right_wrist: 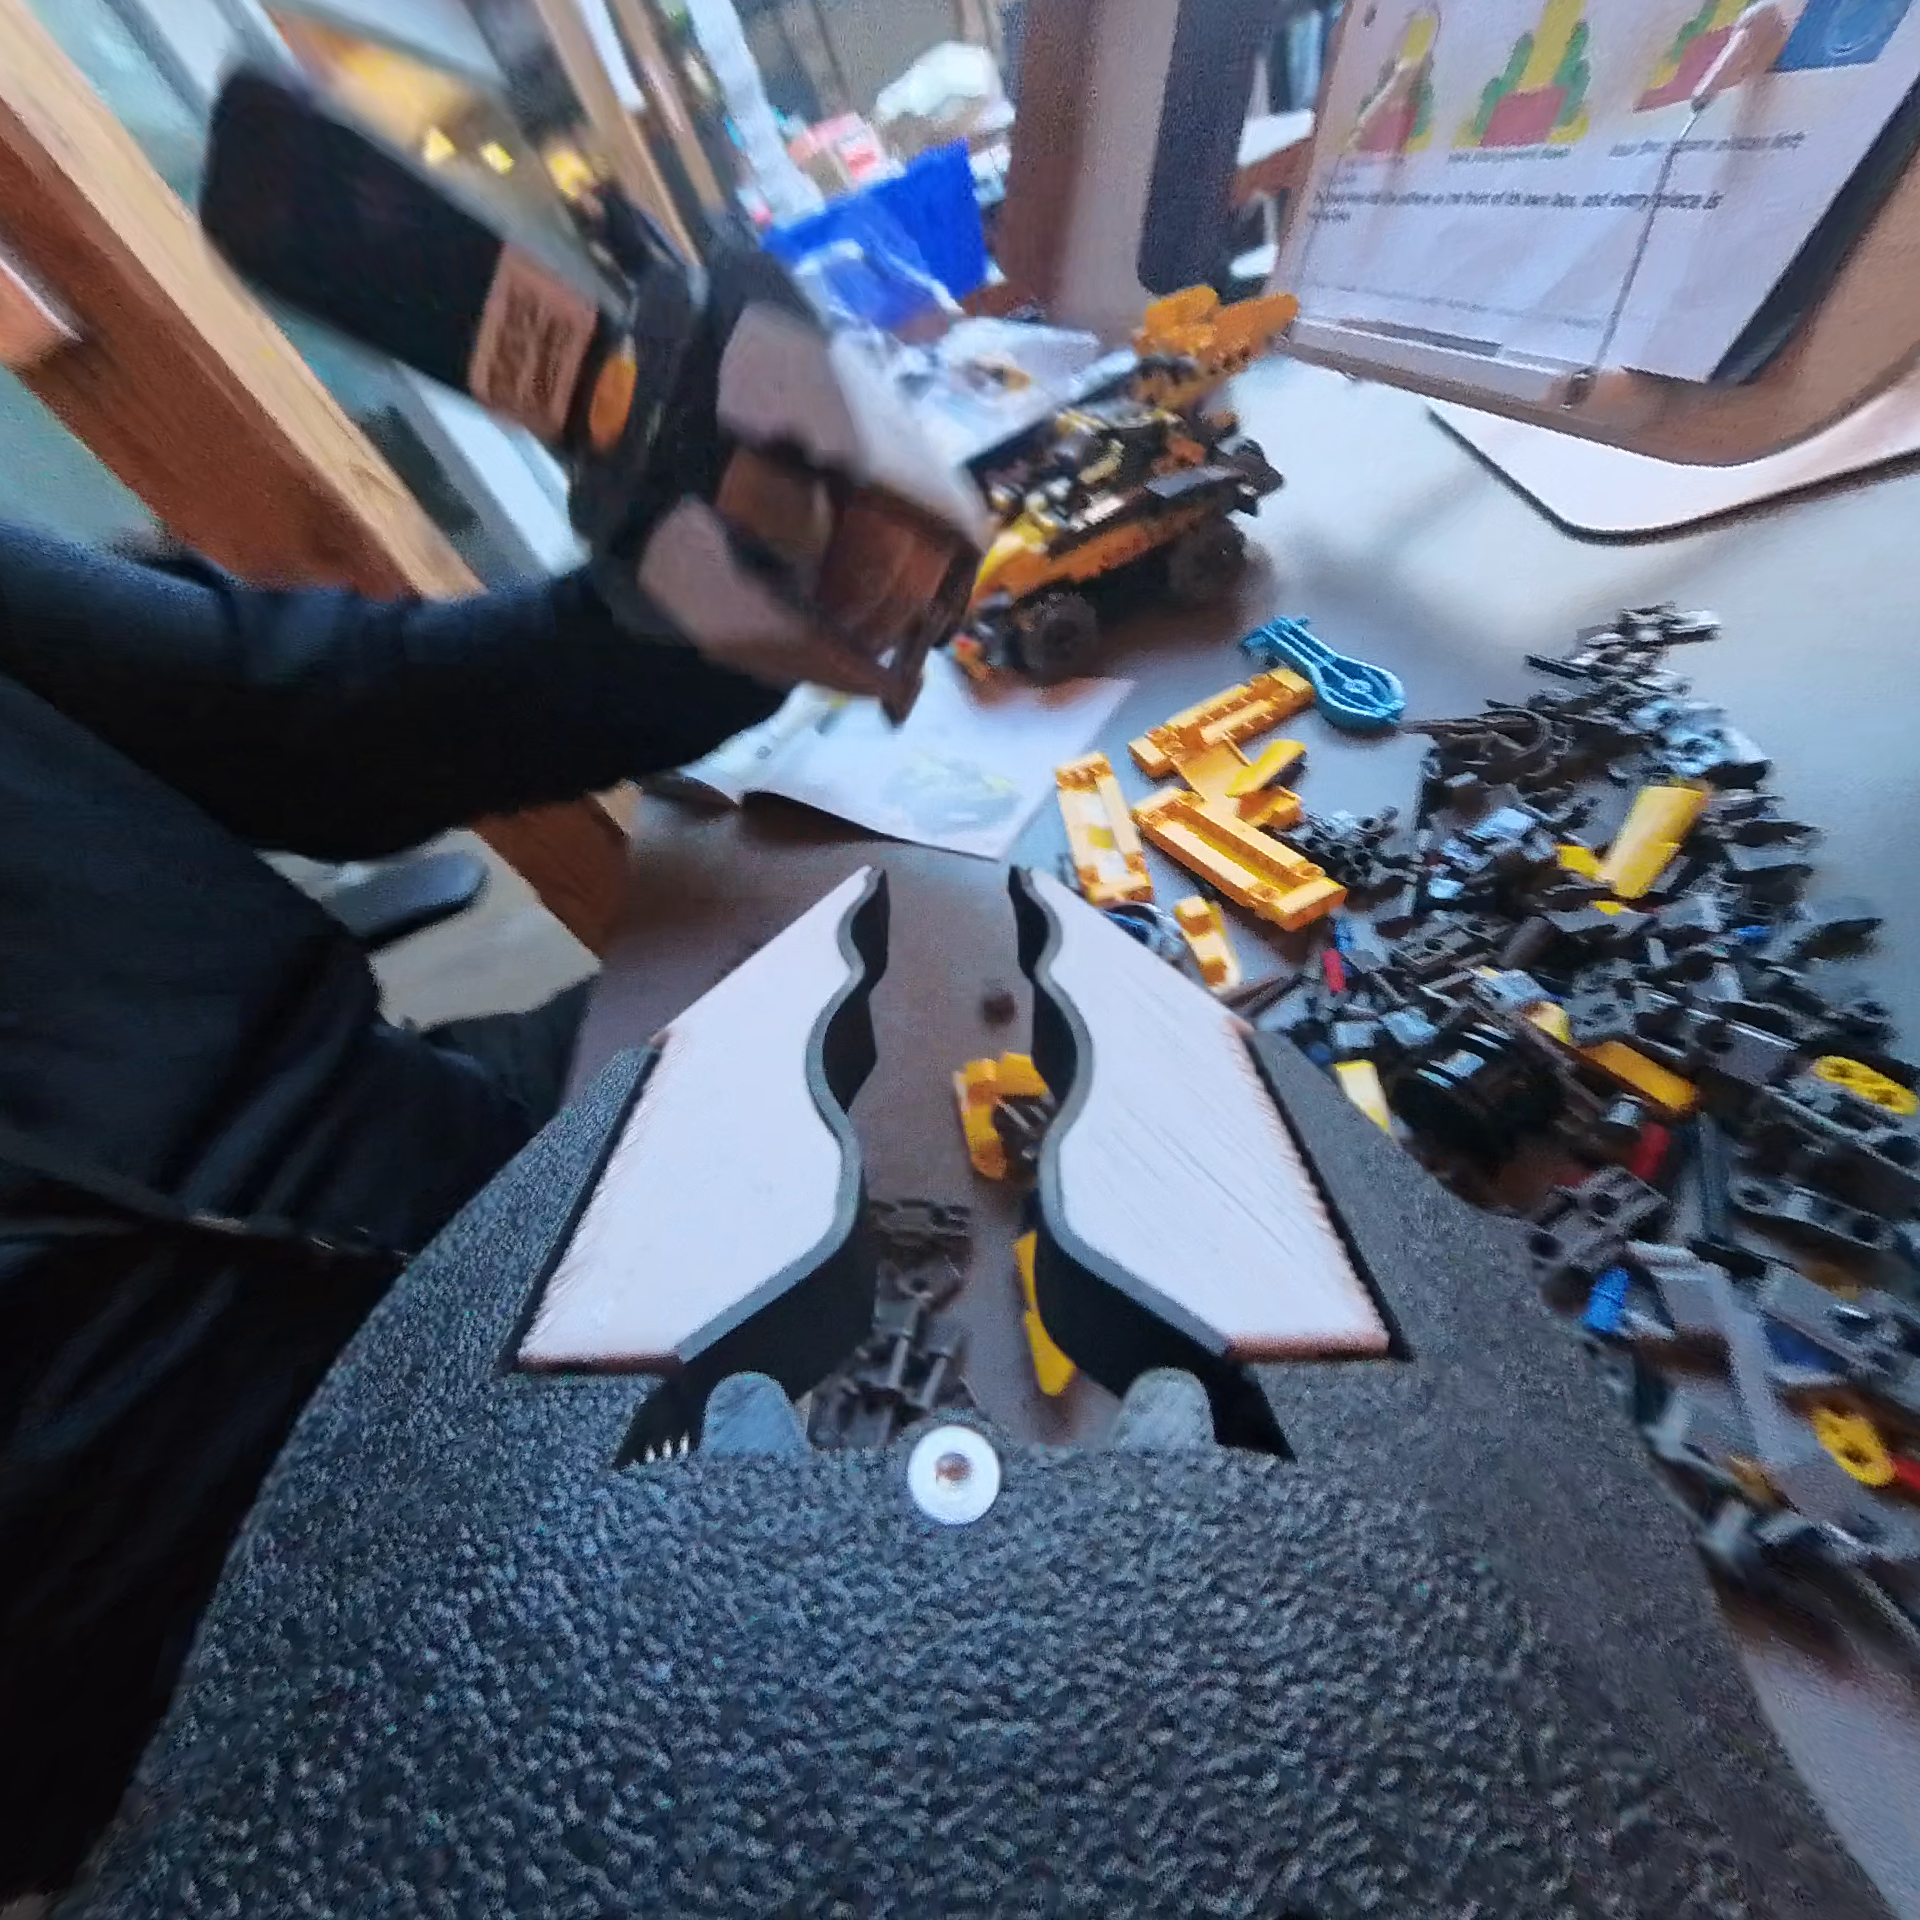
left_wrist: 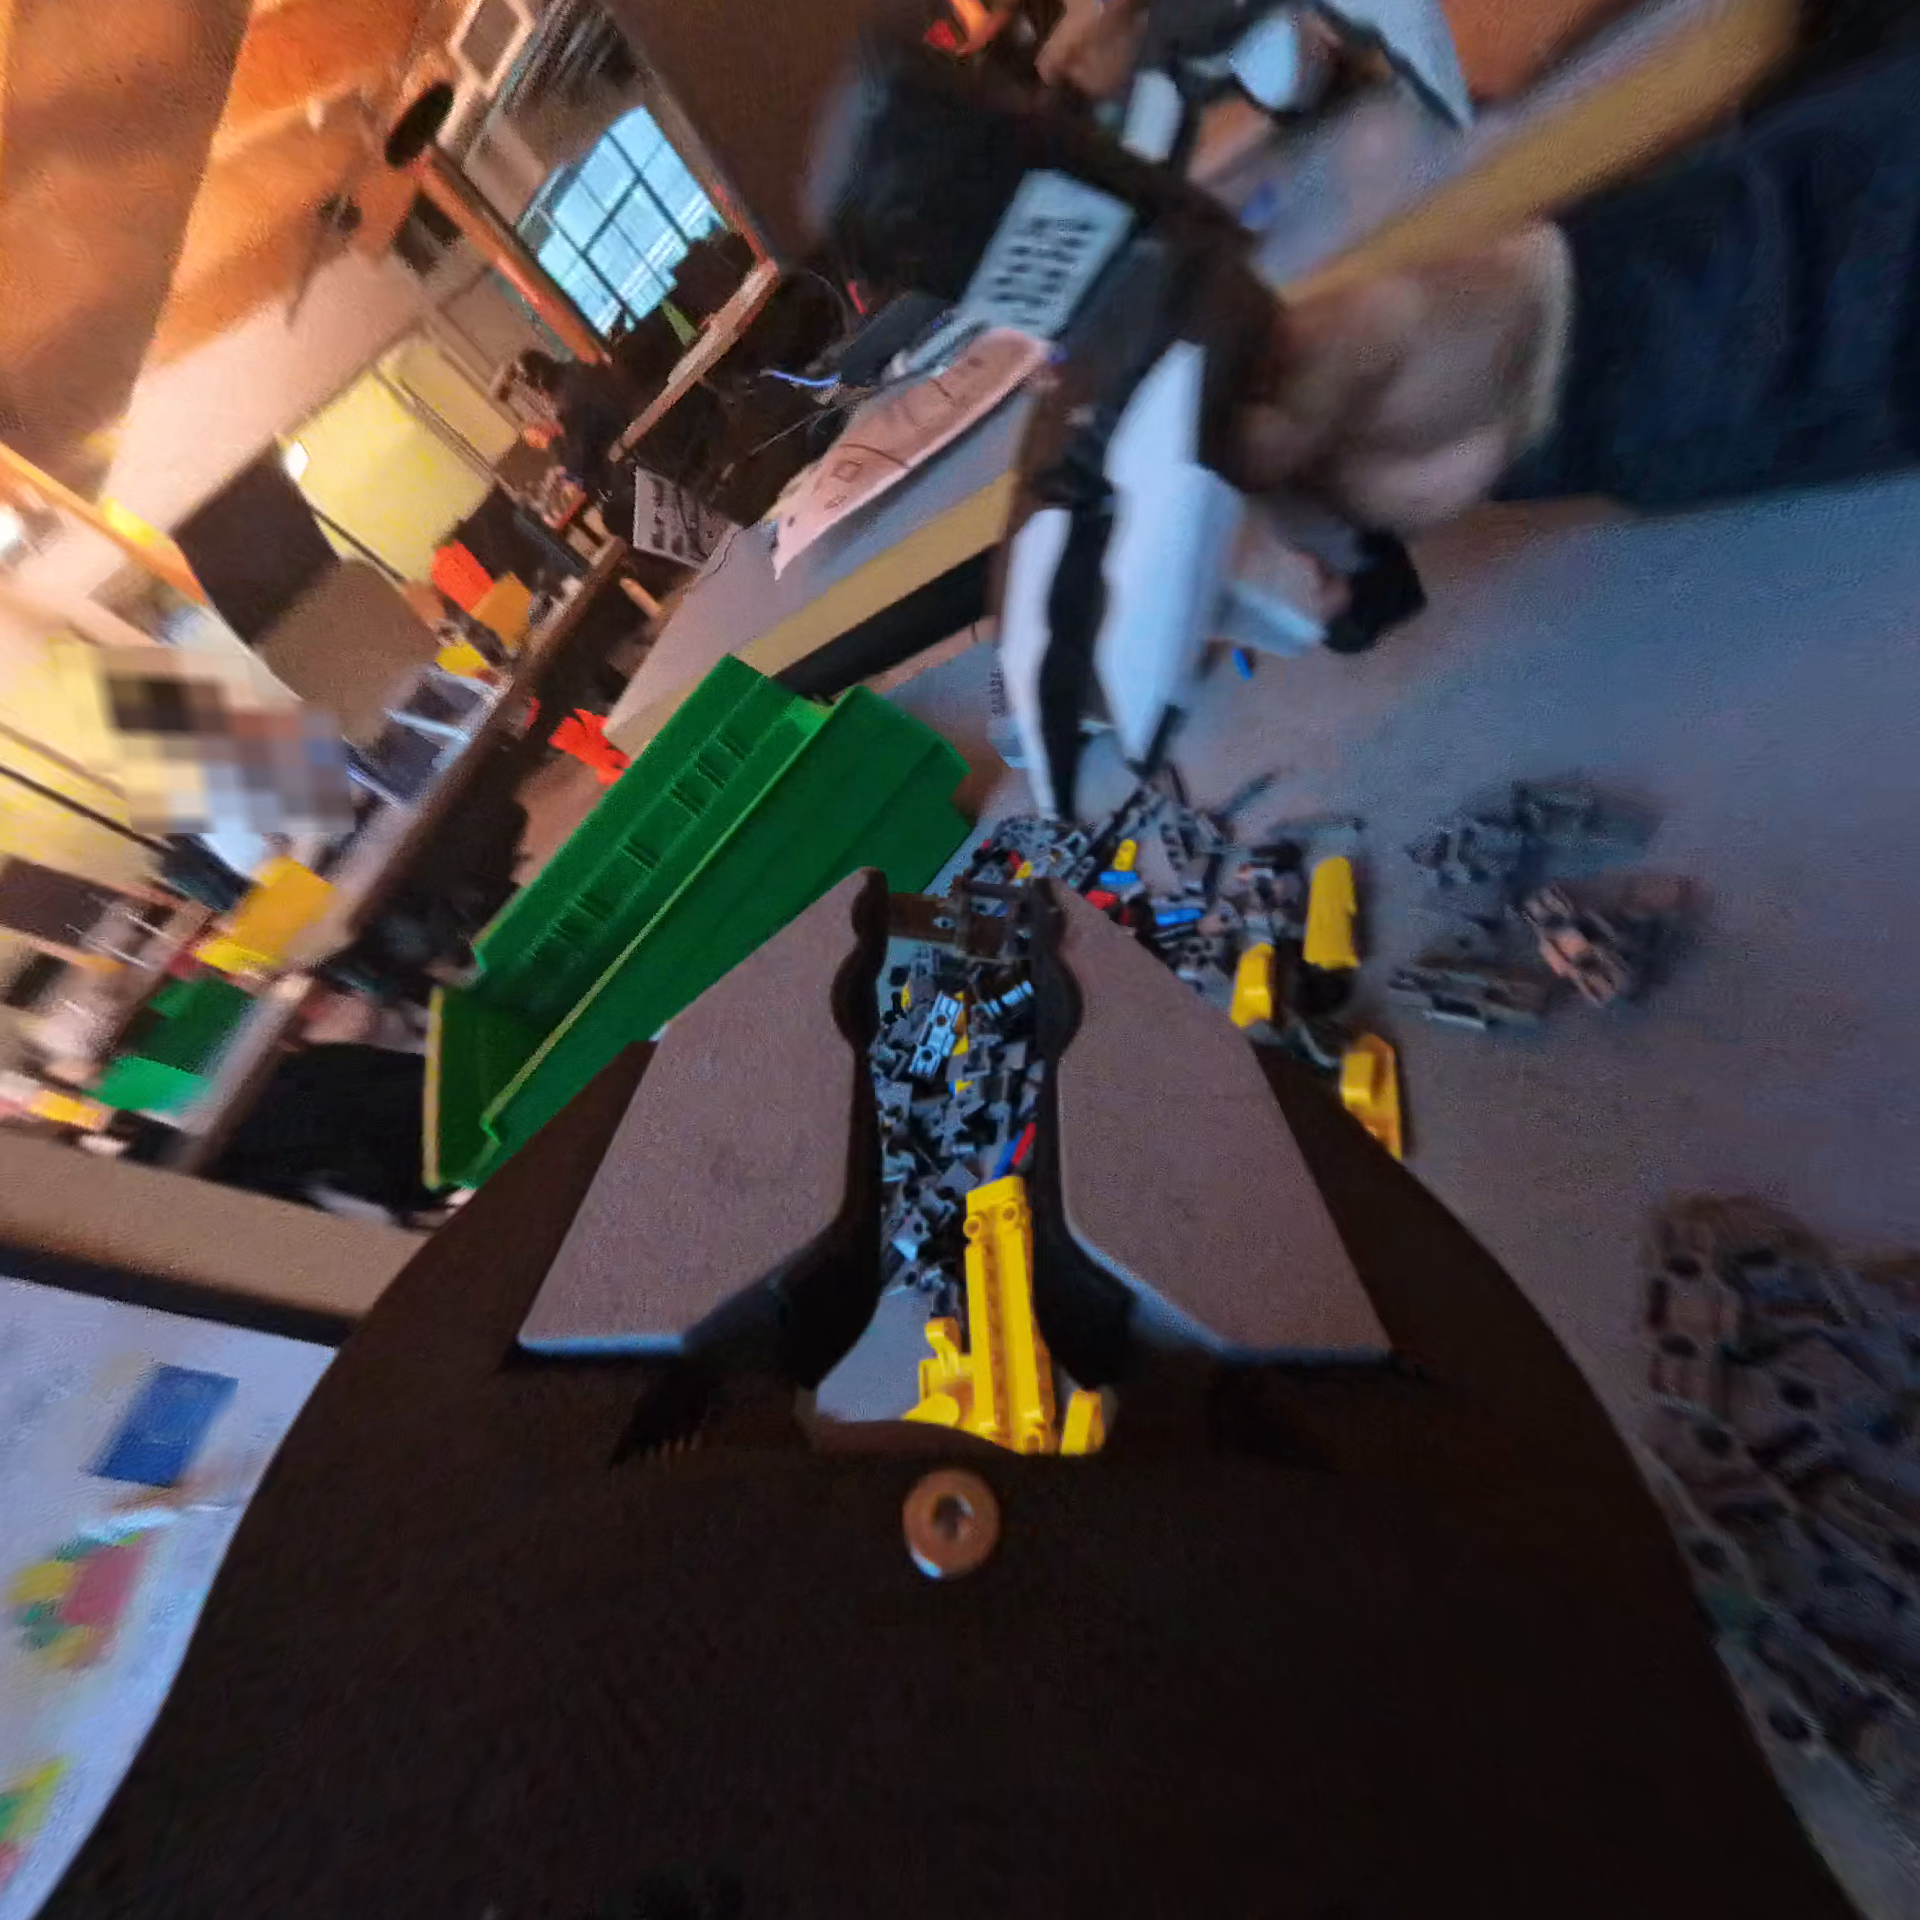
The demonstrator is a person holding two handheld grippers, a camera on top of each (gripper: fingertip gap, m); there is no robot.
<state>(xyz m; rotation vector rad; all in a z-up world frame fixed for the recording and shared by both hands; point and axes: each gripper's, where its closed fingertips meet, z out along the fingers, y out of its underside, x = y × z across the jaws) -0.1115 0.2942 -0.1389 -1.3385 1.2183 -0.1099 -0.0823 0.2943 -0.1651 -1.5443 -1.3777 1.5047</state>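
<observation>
Left tool: the left tool (left_wrist: 958, 894) is clenched at its tips on a small dark piece (left_wrist: 971, 925), which spans the narrow gap between the fingers and is lifted clear of the bench.
Below it: a heap of grey and black building pieces (left_wrist: 956, 1091) with a long yellow beam (left_wrist: 997, 1299) lying at its near end.
Left of it: a green bin (left_wrist: 707, 883) stands just beside the heap, tilted in this view.
Right tool: the right tool (right_wrist: 948, 894) is released, its jaws apart with nothing between them, hanging low over the bench (right_wrist: 1455, 540).
Under its gap: a tiny brown stud (right_wrist: 997, 1003) and a small yellow assembly (right_wrist: 1003, 1112) lie untouched.
Right of it: loose orange-yellow beams (right_wrist: 1226, 842), then a wide spread of dark pieces (right_wrist: 1558, 987).
Farther off: a blue prying piece (right_wrist: 1330, 675), an open booklet (right_wrist: 935, 769) and a part-built yellow and black vehicle (right_wrist: 1112, 520).
Blur: a gloved hand (right_wrist: 727, 468) carries the left tool at upper left, too smeared to read its tips there.
</observation>
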